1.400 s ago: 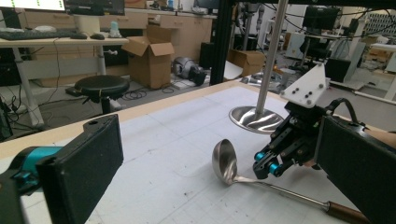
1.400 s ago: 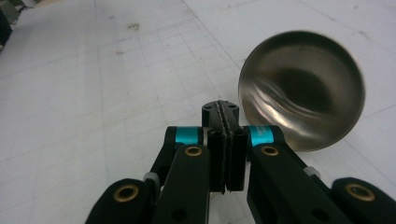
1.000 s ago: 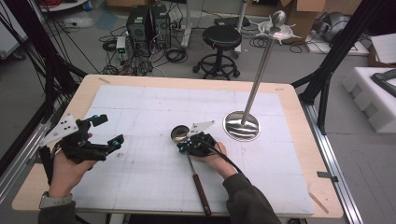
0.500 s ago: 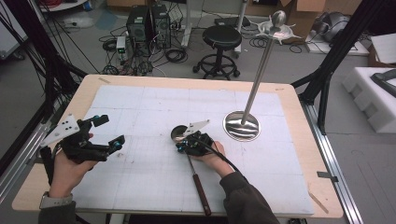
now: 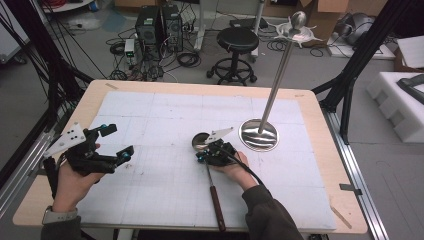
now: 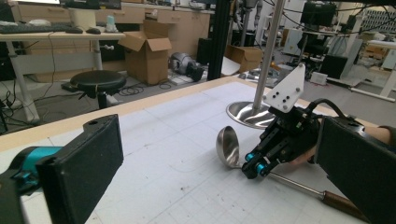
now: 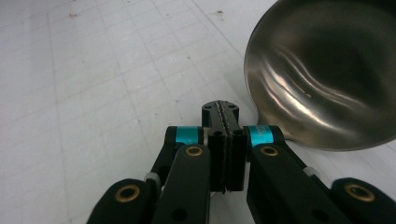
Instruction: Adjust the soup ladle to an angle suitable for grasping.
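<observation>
Holding a gripper in each hand at the gridded white mat, you have your right gripper low on the table near its middle, jaws pressed fully together. In the right gripper view the two black pads meet with no gap, and whether they pinch the ladle's stem I cannot tell; they sit right at the neck of the ladle, just where the shiny bowl joins the handle. The ladle lies flat on the mat, its bowl pointing away from you and its dark wooden grip reaching back toward the table's near edge, running under your right hand. Just beyond and to the right of the bowl stands the metal stand, its round polished base on the mat and its thin pole rising upright; bowl and base are near each other but apart. Your left gripper is well away at the left side of the table, held above the mat with its jaws spread wide and nothing between them.
</observation>
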A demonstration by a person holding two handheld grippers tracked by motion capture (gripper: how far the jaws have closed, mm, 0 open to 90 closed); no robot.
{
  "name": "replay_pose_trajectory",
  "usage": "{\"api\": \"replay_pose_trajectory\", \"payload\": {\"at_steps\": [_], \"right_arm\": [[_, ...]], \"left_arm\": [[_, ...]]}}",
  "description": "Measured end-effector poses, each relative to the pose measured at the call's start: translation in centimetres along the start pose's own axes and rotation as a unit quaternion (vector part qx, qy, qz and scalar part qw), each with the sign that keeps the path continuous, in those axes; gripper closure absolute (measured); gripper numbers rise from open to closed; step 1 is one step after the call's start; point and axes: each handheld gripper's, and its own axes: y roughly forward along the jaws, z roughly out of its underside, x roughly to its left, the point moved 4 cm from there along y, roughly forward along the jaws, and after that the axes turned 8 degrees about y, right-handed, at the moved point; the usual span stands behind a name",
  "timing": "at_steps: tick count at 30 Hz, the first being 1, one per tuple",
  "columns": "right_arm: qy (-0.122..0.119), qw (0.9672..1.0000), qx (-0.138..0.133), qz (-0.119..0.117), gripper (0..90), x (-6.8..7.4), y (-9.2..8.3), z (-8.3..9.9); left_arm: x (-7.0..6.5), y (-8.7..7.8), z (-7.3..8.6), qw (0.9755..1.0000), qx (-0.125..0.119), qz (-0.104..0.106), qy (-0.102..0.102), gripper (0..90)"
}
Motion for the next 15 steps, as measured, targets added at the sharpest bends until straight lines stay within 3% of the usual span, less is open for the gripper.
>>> {"api": "replay_pose_trajectory", "payload": {"at_steps": [3, 15], "right_arm": [[-0.001, 1.0000, -0.004, 0.003, 90.0, -0.3, -0.4, 0.2], [0.038, 0.9989, -0.009, 0.024, 90.0, -2.0, -3.2, 2.4]], "left_arm": [[0.0, 0.0, 0.0, 1.0000, 0.001, 0.000, 0.000, 1.8], [-0.2, 0.3, 0.2, 1.0000, 0.008, 0.003, 0.003, 1.8]]}}
